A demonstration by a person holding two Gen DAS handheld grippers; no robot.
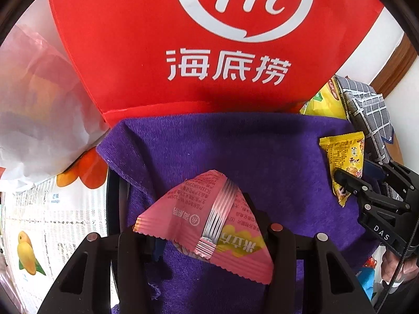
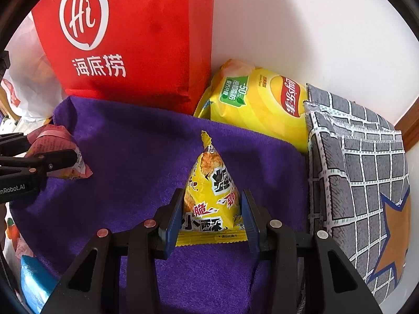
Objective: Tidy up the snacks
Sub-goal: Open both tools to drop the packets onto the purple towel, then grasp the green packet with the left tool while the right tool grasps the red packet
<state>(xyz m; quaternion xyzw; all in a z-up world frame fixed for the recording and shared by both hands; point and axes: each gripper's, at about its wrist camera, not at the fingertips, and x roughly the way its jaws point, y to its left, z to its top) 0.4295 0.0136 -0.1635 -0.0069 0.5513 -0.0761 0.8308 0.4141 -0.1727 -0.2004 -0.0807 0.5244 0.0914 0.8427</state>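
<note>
Red bag (image 2: 125, 39): stands upright at the back, behind the purple towel (image 2: 146, 141).
Purple towel: spread out under both snack packets.
Chip bag (image 2: 256, 104): yellow, lies between the red bag and a grey checked cloth (image 2: 358, 162).
Left gripper (image 1: 207, 240): jaws clenched on a pink packet (image 1: 199, 222) over the towel.
Right gripper (image 2: 212, 214): jaws grasping a yellow packet (image 2: 212, 196), point upward.
</note>
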